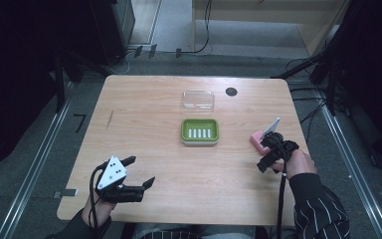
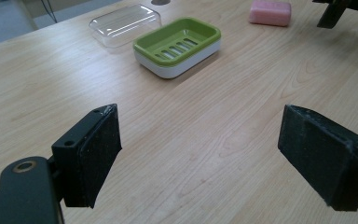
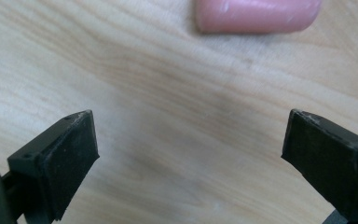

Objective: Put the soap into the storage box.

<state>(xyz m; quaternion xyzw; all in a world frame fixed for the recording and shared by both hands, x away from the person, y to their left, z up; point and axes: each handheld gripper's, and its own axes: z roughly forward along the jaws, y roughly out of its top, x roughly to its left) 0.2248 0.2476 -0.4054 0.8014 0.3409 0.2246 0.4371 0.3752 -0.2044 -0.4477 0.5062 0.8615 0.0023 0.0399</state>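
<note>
A pink soap bar point(image 1: 256, 139) lies on the wooden table point(image 1: 149, 104) at the right. My right gripper point(image 1: 265, 152) hovers just behind it, open and holding nothing. In the right gripper view the soap bar point(image 3: 256, 14) sits just beyond my right gripper point(image 3: 189, 116), apart from both pads. A green soap dish point(image 1: 200, 131) with a slotted insert stands mid-table, and its clear lid point(image 1: 198, 99) lies behind it. Near the front left, my left gripper point(image 1: 141, 171) is open and aimed at the soap dish point(image 2: 177, 44). Nothing sits between the wide jaws of that left gripper point(image 2: 198, 126).
A small black round disc point(image 1: 231, 91) sits at the table's back right. In the left gripper view the lid point(image 2: 125, 24) and the soap bar point(image 2: 270, 12) lie far off, with the right gripper point(image 2: 335, 9) beside the soap. Cables run along the floor behind the table.
</note>
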